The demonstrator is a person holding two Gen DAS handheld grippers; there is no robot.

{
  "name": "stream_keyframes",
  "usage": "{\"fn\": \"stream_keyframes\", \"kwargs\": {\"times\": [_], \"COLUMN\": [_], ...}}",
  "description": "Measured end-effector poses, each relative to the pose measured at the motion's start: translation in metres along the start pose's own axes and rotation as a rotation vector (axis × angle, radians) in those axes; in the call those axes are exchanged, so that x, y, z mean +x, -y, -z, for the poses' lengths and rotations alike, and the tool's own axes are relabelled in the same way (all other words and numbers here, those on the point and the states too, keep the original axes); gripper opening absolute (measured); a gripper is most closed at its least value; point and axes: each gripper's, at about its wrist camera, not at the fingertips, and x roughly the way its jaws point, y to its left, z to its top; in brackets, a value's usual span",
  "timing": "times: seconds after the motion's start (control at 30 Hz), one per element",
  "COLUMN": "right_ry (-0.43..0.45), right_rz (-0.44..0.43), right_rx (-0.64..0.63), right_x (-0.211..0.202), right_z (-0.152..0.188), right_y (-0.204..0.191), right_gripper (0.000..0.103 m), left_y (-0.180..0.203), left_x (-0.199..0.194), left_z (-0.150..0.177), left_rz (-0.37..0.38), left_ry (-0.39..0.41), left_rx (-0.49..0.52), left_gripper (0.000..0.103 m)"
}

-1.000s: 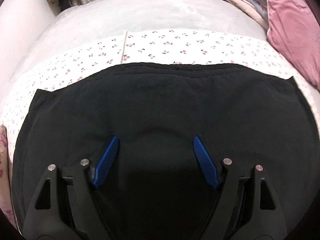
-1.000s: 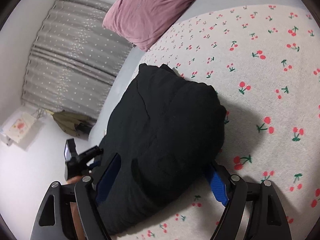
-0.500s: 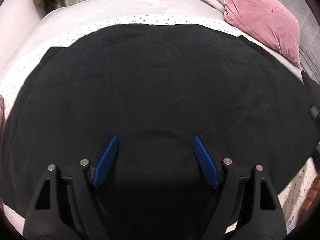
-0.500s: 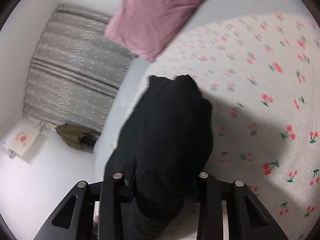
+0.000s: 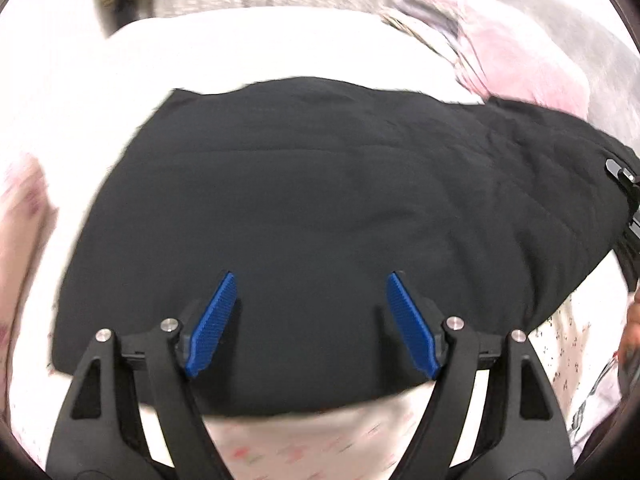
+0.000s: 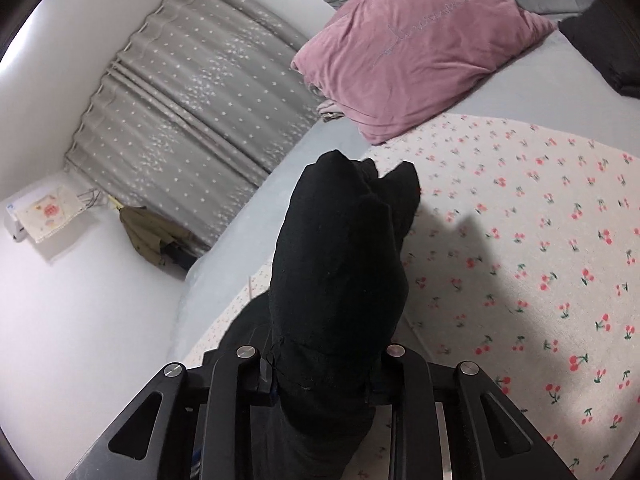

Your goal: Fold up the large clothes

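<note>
Right gripper (image 6: 320, 384) closing, pinching bunched black garment (image 6: 340, 272) — left gripper (image 5: 312, 320) spread wide above it, holding nothing.

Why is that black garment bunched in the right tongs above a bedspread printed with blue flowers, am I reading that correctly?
Not quite. The right wrist view shows the bedspread printed with red cherries, not blue flowers. The rest holds: the black garment is bunched in the right tongs, whose jaws are closing on it, above the bedspread.
</note>
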Motion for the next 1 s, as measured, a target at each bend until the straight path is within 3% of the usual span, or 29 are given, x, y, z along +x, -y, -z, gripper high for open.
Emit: {"fn": "stream_keyframes", "kwargs": {"times": [0.1,0.2,0.3,0.43,0.53,0.57,0.6,0.67,0.73,0.8,0.9,1.0], "right_ry": [0.034,0.056,0.047,-0.059,-0.296,-0.421,-0.492,-0.409,-0.397,-0.466,-0.572,-0.531], "right_rz": [-0.039,-0.077,-0.119,-0.188,-0.178,-0.127,-0.083,-0.057,-0.066,-0.153,-0.359,-0.437], "right_rx": [-0.112,-0.332,-0.643,-1.096,-1.372,-1.446,-1.488,-1.596,-1.612,-1.535,-1.332,-1.221], "right_x": [-0.005,-0.004,0.005,0.038,0.090,0.118,0.136,0.142,0.133,0.122,0.095,0.071], "right_z": [-0.002,0.013,0.060,0.180,0.287,0.324,0.348,0.376,0.375,0.355,0.311,0.272], "right_y": [-0.043,-0.119,-0.210,-0.295,-0.304,-0.293,-0.282,-0.270,-0.277,-0.283,-0.292,-0.294], "right_gripper": [0.026,0.026,0.026,0.026,0.026,0.028,0.032,0.036,0.040,0.047,0.056,0.067], "left_y": [-0.065,-0.128,-0.180,-0.214,-0.221,-0.220,-0.220,-0.221,-0.223,-0.225,-0.216,-0.195], "left_x": [-0.032,-0.065,-0.093,-0.105,-0.094,-0.092,-0.089,-0.087,-0.088,-0.086,-0.085,-0.090], "left_z": [0.018,0.040,0.062,0.082,0.094,0.099,0.103,0.109,0.110,0.107,0.097,0.082], "left_rz": [-0.008,-0.020,-0.023,-0.047,-0.025,-0.020,-0.013,0.003,0.008,0.026,0.071,0.090], "left_ry": [0.036,0.081,0.129,0.158,0.135,0.126,0.113,0.101,0.109,0.115,0.124,0.145], "left_rx": [-0.109,-0.222,-0.327,-0.408,-0.442,-0.448,-0.455,-0.457,-0.458,-0.480,-0.469,-0.410], "left_gripper": [0.078,0.078,0.078,0.078,0.078,0.078,0.078,0.078,0.078,0.078,0.078,0.078]}}
